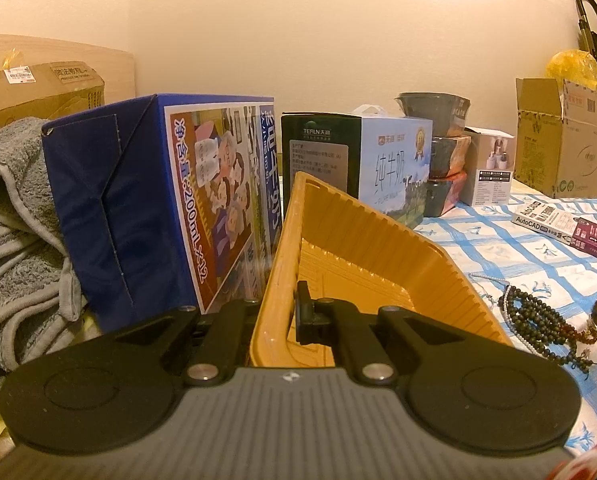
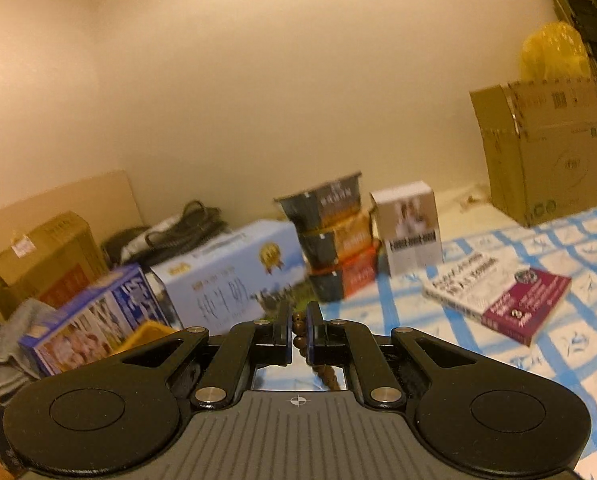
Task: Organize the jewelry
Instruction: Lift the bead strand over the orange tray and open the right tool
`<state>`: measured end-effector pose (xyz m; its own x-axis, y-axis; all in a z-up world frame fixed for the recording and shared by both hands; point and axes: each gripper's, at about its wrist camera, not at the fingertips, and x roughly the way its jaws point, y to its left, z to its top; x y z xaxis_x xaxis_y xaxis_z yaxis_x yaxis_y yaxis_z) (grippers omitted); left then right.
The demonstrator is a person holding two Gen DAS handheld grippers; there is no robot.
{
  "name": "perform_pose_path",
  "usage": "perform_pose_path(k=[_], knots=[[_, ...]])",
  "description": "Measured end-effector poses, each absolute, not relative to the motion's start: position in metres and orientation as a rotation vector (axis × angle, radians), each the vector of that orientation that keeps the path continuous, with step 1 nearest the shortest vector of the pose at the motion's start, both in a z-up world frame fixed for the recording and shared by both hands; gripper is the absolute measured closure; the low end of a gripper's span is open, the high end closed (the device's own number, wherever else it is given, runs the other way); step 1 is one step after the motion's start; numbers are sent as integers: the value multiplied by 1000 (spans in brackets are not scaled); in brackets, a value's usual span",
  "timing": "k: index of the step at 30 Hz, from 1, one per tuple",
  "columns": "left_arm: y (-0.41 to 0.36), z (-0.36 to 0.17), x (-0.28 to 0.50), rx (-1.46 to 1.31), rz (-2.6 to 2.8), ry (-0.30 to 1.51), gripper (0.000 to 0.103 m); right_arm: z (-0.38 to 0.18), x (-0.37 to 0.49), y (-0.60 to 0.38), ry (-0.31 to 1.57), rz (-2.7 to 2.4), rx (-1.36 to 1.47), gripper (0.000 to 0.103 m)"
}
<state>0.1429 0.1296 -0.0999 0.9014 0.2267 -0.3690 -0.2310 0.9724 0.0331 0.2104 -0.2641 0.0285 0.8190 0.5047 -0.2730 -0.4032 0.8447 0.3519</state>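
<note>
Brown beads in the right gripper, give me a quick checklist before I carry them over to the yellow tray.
1. Right gripper shut on the brown beads: ok.
2. Whole strand clear of the tablecloth: cannot tell, the lower part is hidden.
3. Left gripper clamped on the yellow tray wall: ok.
4. Tray level: not ok, it sits tilted.
5. Tray floor free for beads: ok where visible.
6. Other beads left on the cloth: ok, more to collect.

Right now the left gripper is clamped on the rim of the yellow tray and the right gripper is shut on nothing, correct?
Not quite. The right gripper is shut on a strand of brown beads, as the right wrist view shows. The left gripper is indeed clamped on the yellow tray rim.
</note>
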Motion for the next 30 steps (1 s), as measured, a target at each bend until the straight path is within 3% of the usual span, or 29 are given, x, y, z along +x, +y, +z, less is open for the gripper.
perform_pose_path(k=[10,21,30], knots=[[128,-100,142,-12,234,378,98,64,193,-250,365,574,269,96],[128,-97,141,-17,225,376,98,96,189,-170,350,783,256,96],[134,-101,137,-43,228,389,98,86,212,-85,410,945,299,96]])
